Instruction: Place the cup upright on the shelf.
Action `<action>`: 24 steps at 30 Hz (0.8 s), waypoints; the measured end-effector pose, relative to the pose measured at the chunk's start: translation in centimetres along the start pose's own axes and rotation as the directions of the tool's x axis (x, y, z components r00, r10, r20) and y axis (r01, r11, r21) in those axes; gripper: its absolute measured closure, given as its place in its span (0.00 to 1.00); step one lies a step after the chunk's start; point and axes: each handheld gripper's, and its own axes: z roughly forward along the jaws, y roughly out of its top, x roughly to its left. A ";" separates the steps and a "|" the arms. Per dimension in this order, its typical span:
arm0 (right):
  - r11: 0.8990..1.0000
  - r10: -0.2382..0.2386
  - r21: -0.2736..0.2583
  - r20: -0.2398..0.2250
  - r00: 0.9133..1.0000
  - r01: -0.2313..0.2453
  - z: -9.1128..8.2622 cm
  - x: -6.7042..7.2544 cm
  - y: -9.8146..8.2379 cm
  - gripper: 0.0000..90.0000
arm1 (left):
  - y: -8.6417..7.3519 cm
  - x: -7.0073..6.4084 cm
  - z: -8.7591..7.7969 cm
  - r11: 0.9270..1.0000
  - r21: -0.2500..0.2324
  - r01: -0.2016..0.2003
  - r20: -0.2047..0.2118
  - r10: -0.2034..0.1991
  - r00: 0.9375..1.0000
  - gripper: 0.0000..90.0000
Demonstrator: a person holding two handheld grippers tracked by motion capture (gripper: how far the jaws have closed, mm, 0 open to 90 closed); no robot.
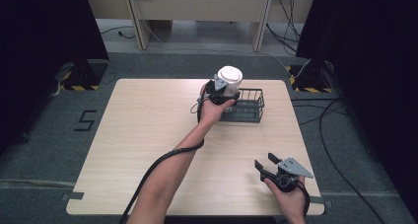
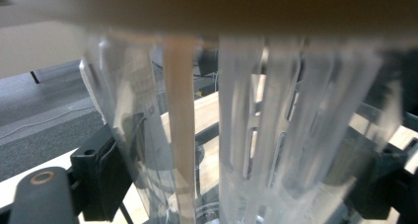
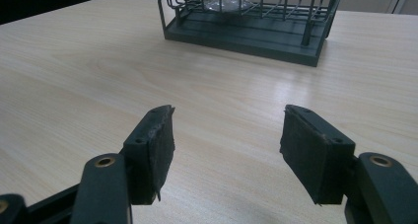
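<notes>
While left tool (image 1: 223,92) clamps clear cup (image 1: 229,81) at wire basket (image 1: 251,105) | right tool (image 1: 270,166) apart

You can read one sign here: a dark figure "5" (image 1: 87,120) is marked on the grey floor (image 1: 49,135), at the left of the table (image 1: 148,130), in the high view. On the clear cup (image 2: 148,115), in the left gripper view, you see a small label, but its print is too blurred to read.
</notes>
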 end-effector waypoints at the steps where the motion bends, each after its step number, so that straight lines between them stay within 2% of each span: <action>1: 1.000 0.000 0.001 0.000 1.000 0.000 0.0 0.0 0.0 0.42 | 0.0 0.0 -0.1 1.000 -0.002 -0.001 0.001 0.001 1.000 0.16; 6: 1.000 -0.005 0.002 0.001 1.000 0.005 0.0 0.0 0.0 0.42 | 0.1 -0.1 -0.4 1.000 -0.007 0.004 0.005 -0.003 1.000 0.16; 10: 1.000 -0.006 0.004 0.002 1.000 0.006 0.1 0.0 0.0 0.42 | 0.1 -0.2 -0.8 1.000 0.002 -0.012 0.012 0.012 1.000 0.16; 24: 1.000 -0.010 0.005 0.002 1.000 0.010 0.1 0.0 0.1 0.42 | -0.1 0.0 -2.3 1.000 0.005 -0.023 0.003 0.023 1.000 0.15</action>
